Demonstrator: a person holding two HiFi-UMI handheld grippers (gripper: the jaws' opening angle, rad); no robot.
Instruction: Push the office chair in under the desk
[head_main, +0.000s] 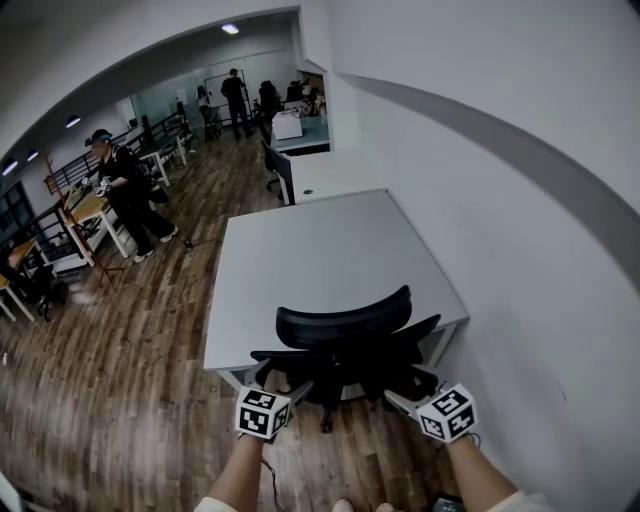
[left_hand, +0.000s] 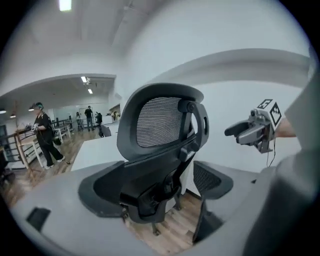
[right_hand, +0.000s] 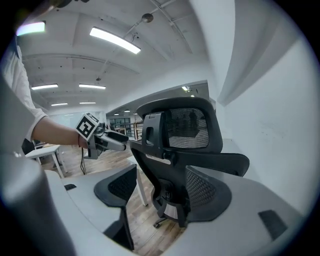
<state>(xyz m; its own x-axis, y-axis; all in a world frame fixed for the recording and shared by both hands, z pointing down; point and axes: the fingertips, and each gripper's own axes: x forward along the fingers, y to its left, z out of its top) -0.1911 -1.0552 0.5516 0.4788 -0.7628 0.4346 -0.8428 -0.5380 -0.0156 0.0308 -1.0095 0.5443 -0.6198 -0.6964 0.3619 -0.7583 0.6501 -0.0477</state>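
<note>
Head view, looking steeply down: the black office chair (head_main: 342, 327) stands at the near edge of the grey desk (head_main: 330, 245), its backrest towards you and its seat partly over the desk's edge line. The backrest runs left to right, parallel to that edge. Your left gripper (head_main: 288, 393) and right gripper (head_main: 403, 399) sit low behind the chair, one on each side of its back, about equally near. Whether either touches the frame cannot be told from here.

In the left gripper view and the right gripper view, each pair of jaws is spread wide and holds nothing. The chair's back post lies straight ahead of the gap, with bare wooden floor (head_main: 130, 390) showing between.

The desk lies directly beyond the chair, so the push likely goes straight forward. The white wall (head_main: 520, 260) runs along the desk's right side, and a desk leg (head_main: 441, 347) stands just beside the chair's right armrest. Open floor lies to the left.
</note>
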